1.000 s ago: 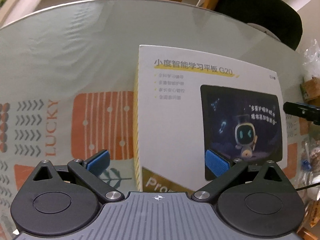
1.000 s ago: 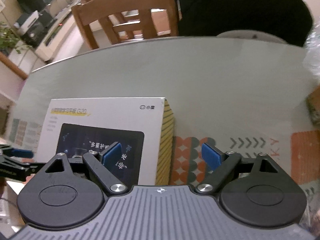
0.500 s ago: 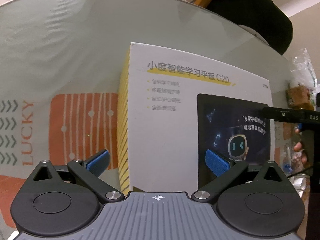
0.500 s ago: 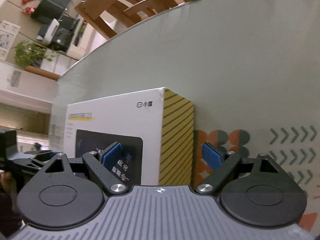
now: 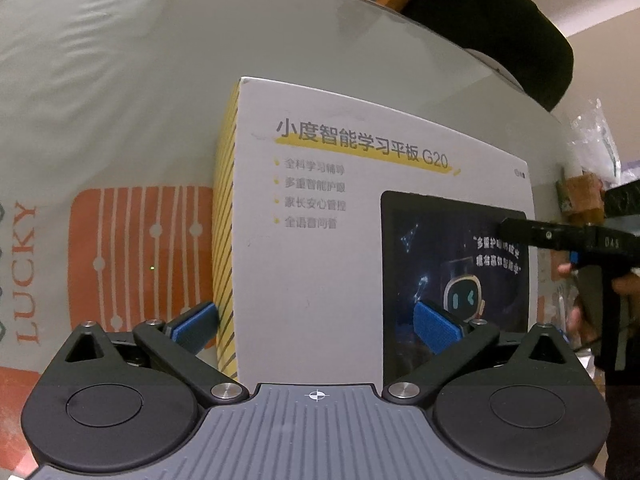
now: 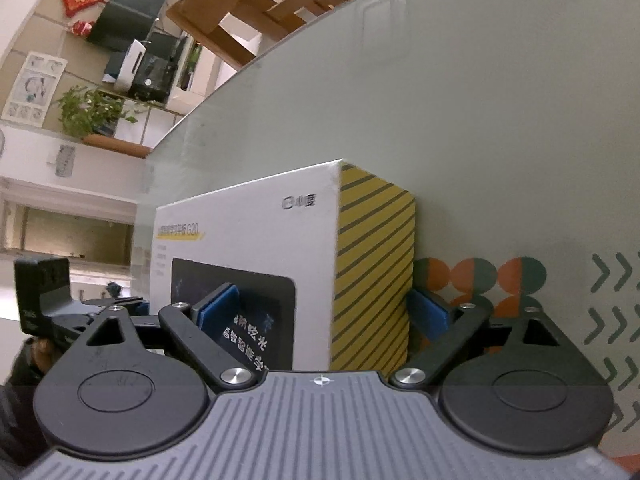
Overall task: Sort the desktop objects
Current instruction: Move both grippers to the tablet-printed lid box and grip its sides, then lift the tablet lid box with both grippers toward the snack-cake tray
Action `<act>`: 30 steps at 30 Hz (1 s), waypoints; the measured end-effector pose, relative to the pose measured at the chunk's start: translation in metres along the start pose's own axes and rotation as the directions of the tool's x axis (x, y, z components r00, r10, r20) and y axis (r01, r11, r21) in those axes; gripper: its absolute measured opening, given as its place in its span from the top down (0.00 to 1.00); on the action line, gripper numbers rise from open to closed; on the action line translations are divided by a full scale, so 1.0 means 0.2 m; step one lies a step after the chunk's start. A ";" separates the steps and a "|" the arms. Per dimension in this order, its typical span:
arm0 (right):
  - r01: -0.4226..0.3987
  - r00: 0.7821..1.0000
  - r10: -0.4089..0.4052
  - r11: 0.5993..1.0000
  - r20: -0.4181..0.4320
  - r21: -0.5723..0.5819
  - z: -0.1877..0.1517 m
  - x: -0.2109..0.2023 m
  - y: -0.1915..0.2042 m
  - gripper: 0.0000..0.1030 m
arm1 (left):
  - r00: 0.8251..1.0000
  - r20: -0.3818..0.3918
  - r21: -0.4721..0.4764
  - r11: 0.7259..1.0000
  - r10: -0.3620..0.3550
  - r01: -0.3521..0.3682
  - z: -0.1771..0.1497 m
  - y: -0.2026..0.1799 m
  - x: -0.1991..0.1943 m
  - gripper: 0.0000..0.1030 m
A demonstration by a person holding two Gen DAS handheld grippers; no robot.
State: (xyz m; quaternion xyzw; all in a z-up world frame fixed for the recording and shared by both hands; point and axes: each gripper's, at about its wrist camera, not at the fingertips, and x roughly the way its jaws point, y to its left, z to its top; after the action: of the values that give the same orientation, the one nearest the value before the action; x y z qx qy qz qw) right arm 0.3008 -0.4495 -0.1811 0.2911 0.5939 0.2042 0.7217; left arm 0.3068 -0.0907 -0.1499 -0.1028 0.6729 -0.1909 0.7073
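Down at six o'clock in each wrist view sits the gripper's own grey ribbed body with its two black linkages. The left gripper stands wide, its blue pads straddling the near left corner of the tablet box: one pad lies against the yellow-striped side wall, the other over the printed face, and neither looks pressed home. The right gripper mirrors this on the near right corner of the same box, also wide, one pad over the dark tablet picture and the other beside the striped wall. Taking the box at both near corners suits its breadth; I judge one gripper alone would let it twist. Whether it is about to be lifted or was just set down, the pictures cannot settle.

The box lies flat on the glass-topped table, printed face up. Its heading reads "小度智能学习平板 G20" over a yellow stroke, with four bulleted lines below; the robot picture fills three o'clock, and "小度" marks the far right corner. At nine o'clock the tablecloth under the glass shows "LUCKY" beside an orange panel. Beyond, at twelve o'clock, stands a wooden chair.
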 end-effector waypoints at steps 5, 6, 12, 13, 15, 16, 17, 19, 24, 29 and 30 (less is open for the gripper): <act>0.032 0.999 -0.032 0.999 0.006 -0.001 0.00 0.01 0.04 0.00 | 1.000 0.023 -0.011 1.000 -0.002 0.002 0.00 0.00 0.01 0.00; 0.038 0.999 -0.038 0.999 0.011 -0.001 0.00 0.01 0.05 0.00 | 1.000 0.027 -0.013 1.000 -0.003 0.003 0.00 0.00 0.01 0.00; 0.065 0.997 -0.065 0.998 0.047 0.010 -0.03 0.00 0.09 0.00 | 0.999 0.032 0.003 1.000 -0.016 0.016 -0.01 0.01 0.00 0.00; 0.074 0.996 -0.075 0.997 0.051 0.014 -0.03 -0.01 0.10 0.00 | 0.999 0.037 0.000 1.000 -0.015 0.015 -0.01 0.01 -0.01 0.00; 0.094 0.994 -0.095 0.995 0.060 0.021 -0.03 -0.03 0.12 0.00 | 0.999 0.050 -0.017 1.000 -0.011 0.012 -0.02 0.01 -0.01 0.00; 0.103 0.992 -0.104 0.994 0.064 0.024 -0.04 -0.03 0.13 0.00 | 0.998 0.056 -0.019 1.000 -0.007 0.008 -0.03 0.00 -0.01 0.00; 0.113 0.991 -0.114 0.993 0.068 0.028 -0.04 -0.04 0.14 0.00 | 0.998 0.060 -0.022 1.000 -0.005 0.006 -0.04 -0.01 -0.02 0.00; 0.132 0.988 -0.134 0.991 0.076 0.036 -0.04 -0.05 0.16 0.00 | 0.998 0.068 -0.023 1.000 0.003 -0.002 -0.06 -0.03 -0.03 0.00; 0.176 0.979 -0.178 0.984 0.102 0.026 -0.07 -0.05 0.23 0.00 | 0.990 0.127 0.029 0.998 0.055 -0.059 -0.11 -0.11 -0.15 0.00; 0.215 0.968 -0.211 0.976 0.139 -0.017 -0.09 -0.12 0.36 0.00 | 0.990 0.134 0.014 0.999 0.043 -0.045 -0.14 -0.12 -0.26 0.00; 0.221 0.966 -0.215 0.975 0.144 -0.027 -0.10 -0.14 0.39 0.00 | 0.989 0.140 0.013 0.999 0.043 -0.045 -0.15 -0.15 -0.26 0.00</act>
State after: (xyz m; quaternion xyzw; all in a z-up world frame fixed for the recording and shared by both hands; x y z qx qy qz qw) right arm 0.2793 -0.4057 -0.1124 0.2222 0.5656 0.1154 0.7858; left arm 0.2718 -0.0928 -0.0935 -0.0952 0.6224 -0.1732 0.7574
